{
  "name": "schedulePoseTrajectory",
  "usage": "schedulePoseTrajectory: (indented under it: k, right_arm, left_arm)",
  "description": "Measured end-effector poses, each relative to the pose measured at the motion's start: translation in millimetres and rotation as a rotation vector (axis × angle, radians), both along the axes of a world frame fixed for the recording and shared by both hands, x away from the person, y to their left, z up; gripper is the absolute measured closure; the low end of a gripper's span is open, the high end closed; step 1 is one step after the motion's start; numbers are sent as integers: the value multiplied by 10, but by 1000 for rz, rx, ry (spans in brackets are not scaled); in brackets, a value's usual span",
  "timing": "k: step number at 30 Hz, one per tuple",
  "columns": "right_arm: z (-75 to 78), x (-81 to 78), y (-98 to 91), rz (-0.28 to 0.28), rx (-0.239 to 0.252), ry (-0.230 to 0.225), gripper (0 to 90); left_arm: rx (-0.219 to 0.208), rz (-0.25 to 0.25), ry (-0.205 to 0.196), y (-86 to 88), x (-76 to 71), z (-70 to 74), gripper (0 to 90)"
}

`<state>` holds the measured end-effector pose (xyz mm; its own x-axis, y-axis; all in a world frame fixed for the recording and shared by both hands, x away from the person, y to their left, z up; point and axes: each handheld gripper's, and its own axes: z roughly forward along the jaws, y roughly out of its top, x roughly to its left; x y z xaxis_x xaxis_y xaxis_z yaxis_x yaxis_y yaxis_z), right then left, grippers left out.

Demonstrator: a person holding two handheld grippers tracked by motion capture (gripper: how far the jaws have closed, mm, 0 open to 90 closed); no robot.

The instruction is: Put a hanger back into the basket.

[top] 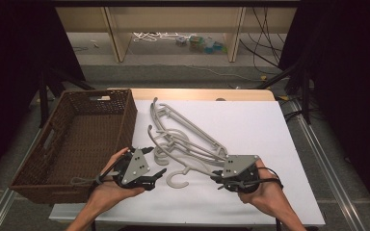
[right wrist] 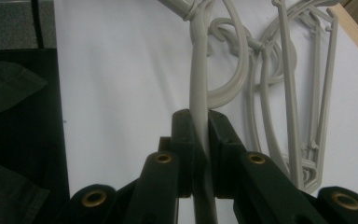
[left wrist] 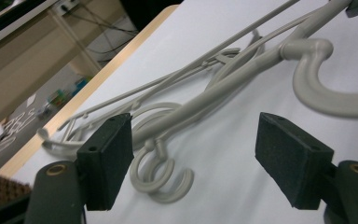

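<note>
The right gripper [top: 220,181] pinches one arm of a grey hanger [right wrist: 198,112] tightly between its pads, at the near right of the white table [top: 250,125]. The other hangers [top: 183,134] lie in a pile in the middle. The left gripper [top: 158,176] has its jaws spread, with nothing between them, near the wicker basket [top: 53,178].

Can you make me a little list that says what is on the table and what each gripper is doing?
table: white top
hangers: grey plastic ones in a tangled pile
basket: brown woven one, at the left side of the table
right gripper: shut on the arm of one hanger
left gripper: open, nothing between its pads, facing the hanger hooks
hands: one holds each gripper, near the front edge
</note>
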<state>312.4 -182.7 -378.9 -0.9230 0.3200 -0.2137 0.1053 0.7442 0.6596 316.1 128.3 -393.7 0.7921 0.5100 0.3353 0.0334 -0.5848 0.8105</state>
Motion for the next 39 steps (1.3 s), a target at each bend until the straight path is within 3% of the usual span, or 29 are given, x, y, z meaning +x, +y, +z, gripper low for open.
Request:
schedulePoseTrajectory:
  k: [2,6,15,16,24,29,32,36,38,39]
  right_arm:
    - [18,-19,6,5,0,10,828]
    - [52,-46,13,26,-10,9,827]
    - [62,-79,64,82,-26,15,828]
    - [62,-79,68,92,-28,15,828]
    - [82,-98,74,128,-19,36,828]
    - [94,-90,86,142,-14,38,827]
    - [106,-93,89,150,-21,32,828]
    - [118,-76,64,160,-13,33,826]
    - [127,-58,48,179,-4,36,824]
    - [134,-48,38,185,0,37,824]
  left_arm:
    - [37,-27,-1,-24,26,-1,289]
    - [72,-34,7,-57,47,-39,289]
    - [119,-117,-6,-201,52,-52,303]
    - [155,-141,-25,-225,58,-36,310]
    - [177,-192,0,-267,67,-66,454]
    - [167,-225,17,-298,48,-72,542]
    - [206,-267,14,-341,38,-62,628]
    - [240,-277,2,-359,39,-18,669]
    - [260,-276,23,-367,28,4,684]
    - [263,-273,10,-377,22,19,686]
